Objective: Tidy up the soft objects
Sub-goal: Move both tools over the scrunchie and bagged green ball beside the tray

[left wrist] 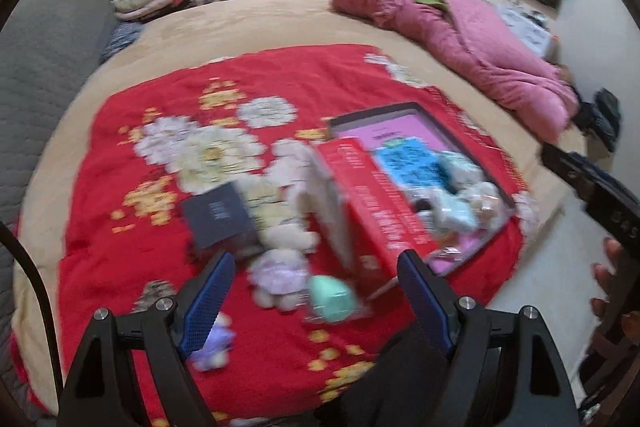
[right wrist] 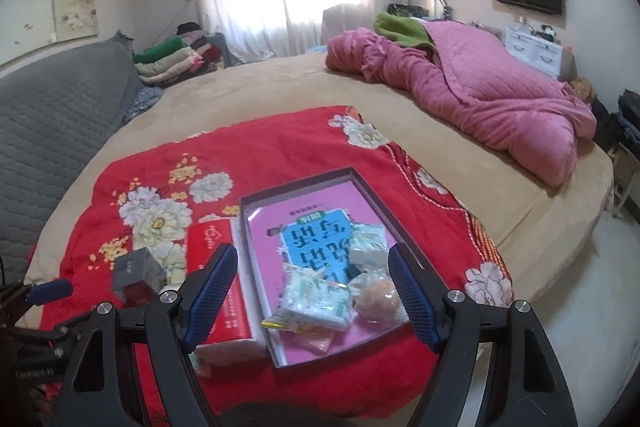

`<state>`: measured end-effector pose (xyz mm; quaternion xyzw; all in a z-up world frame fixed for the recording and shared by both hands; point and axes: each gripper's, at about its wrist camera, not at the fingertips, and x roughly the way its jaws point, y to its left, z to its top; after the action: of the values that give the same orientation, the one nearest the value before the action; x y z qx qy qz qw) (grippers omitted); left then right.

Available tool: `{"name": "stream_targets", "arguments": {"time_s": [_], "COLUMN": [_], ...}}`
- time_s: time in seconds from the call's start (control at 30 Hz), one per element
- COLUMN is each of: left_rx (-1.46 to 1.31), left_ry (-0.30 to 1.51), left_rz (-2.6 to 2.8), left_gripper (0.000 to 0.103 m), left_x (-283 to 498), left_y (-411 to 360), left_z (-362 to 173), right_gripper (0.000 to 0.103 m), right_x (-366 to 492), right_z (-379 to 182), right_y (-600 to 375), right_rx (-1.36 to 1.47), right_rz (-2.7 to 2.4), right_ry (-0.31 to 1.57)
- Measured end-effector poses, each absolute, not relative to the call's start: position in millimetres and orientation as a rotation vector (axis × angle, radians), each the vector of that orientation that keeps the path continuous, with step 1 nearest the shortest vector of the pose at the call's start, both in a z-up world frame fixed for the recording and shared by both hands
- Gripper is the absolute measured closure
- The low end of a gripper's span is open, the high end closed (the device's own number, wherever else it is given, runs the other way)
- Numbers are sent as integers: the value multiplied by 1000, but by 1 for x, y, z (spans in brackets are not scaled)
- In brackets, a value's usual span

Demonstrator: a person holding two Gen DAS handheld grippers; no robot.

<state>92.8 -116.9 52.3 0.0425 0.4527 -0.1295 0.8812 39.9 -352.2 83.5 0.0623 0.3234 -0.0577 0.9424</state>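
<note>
A shallow box with a pink floor [right wrist: 320,199] [left wrist: 400,125] lies on a red flowered blanket [right wrist: 260,151] [left wrist: 168,131]. It holds a blue booklet [right wrist: 316,239], soft packets [right wrist: 316,299] and a peach-coloured soft ball [right wrist: 378,297]. My right gripper [right wrist: 310,299] is open and empty above them. My left gripper [left wrist: 314,301] is open and empty above a lilac plush [left wrist: 276,273] and a mint green soft piece [left wrist: 332,297]. Another lilac plush [left wrist: 214,345] lies by its left finger. The left wrist view is blurred.
A red box [right wrist: 218,279] [left wrist: 376,203] stands left of the shallow box, and a small dark box [left wrist: 218,215] [right wrist: 136,277] lies further left. A pink quilt [right wrist: 480,95] is heaped at the far right of the bed. Folded clothes [right wrist: 176,61] are stacked at the back.
</note>
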Motion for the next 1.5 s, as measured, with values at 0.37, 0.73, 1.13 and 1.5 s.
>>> {"name": "stream_targets", "arguments": {"time_s": [0.37,0.73,1.13,1.5], "left_rx": [-32,-95,-106,-97], "left_ry": [934,927,944,999], "left_rz": [-108,-33,0,-17], "left_gripper": [20,20,20,20], "left_x": [92,74,60,61], "left_y": [-26,25,46,43], "left_z": [64,70,55,24], "right_gripper": [24,24,24,24], "right_x": [37,34,33,40], "right_z": [97,101,86,54], "right_y": [-315,-267,-228,-206], "right_rx": [86,19,-28,-69], "right_rz": [-44,62,159,202], "right_ry": [635,623,665,742]}}
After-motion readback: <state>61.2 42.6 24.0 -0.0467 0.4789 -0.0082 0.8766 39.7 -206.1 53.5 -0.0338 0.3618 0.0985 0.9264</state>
